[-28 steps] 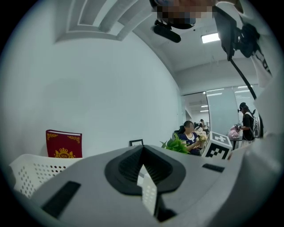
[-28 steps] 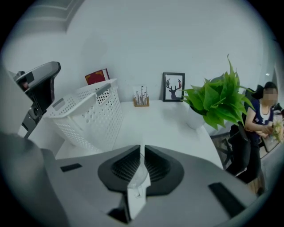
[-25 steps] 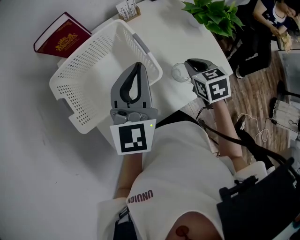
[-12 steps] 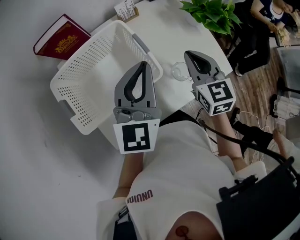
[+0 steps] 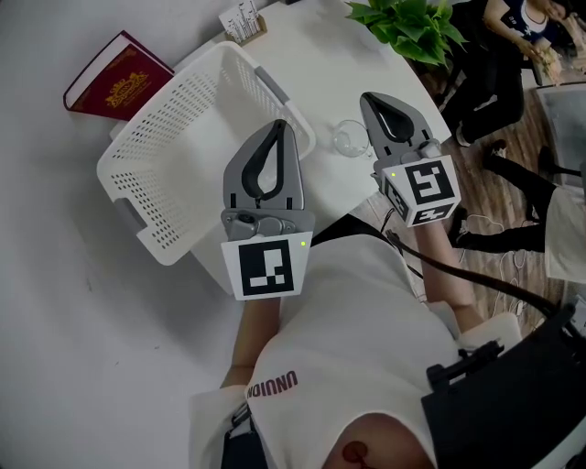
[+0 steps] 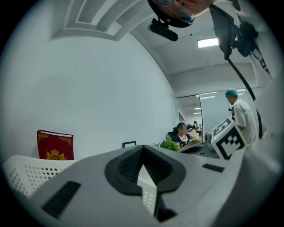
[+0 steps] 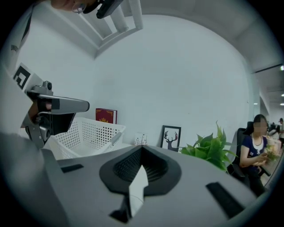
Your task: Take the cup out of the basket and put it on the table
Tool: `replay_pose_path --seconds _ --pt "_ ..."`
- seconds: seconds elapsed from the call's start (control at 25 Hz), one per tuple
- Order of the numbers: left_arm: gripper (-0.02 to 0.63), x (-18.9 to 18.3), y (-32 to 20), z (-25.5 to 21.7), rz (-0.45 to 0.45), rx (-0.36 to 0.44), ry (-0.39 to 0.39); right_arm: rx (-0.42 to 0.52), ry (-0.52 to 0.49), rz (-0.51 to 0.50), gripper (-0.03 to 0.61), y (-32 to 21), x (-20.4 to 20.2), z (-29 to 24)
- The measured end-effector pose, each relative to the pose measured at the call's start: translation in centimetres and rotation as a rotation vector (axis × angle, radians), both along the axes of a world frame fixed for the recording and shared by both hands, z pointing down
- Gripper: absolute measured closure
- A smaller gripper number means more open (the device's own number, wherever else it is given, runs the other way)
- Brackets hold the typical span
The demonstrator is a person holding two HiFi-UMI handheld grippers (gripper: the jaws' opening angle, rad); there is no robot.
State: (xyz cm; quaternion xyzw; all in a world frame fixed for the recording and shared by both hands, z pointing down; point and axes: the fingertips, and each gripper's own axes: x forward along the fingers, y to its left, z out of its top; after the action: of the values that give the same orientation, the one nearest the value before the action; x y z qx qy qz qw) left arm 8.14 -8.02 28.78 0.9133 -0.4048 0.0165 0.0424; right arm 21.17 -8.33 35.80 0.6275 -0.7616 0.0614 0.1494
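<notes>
White bench (image 5: 316,50) carries the basket (image 5: 174,119); the glass cup (image 5: 348,139) stands outside it by the bench's near edge. Left tongs (image 5: 275,128) and right tongs (image 5: 368,103) are both pressed together, empty.

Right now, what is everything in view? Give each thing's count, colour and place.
table: one, white, under everything
basket: one, white, perforated, on the table; nothing seen inside
cup: one, clear glass, on the table right of the basket
book: one, dark red with gold print, behind the basket
card holder: one, wooden, white cards, at the far edge of the table
framed picture: one, black frame, by the wall
plant: one, green, far right
seated person: one, dark top, background
standing person: one, white top, background
left hand-held gripper: grey, jaws together, empty, over the basket's near rim
right hand-held gripper: grey, jaws together, empty, beside the cup
</notes>
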Motion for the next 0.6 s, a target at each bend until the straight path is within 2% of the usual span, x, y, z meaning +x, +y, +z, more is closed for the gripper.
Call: replay_pose_path --seconds 0.6 --pt "0.604 -0.16 0.54 -0.21 -0.014 -0.005 0.000 0.021 0.024 -0.019 0.561 -0.09 -0.51 -0.63"
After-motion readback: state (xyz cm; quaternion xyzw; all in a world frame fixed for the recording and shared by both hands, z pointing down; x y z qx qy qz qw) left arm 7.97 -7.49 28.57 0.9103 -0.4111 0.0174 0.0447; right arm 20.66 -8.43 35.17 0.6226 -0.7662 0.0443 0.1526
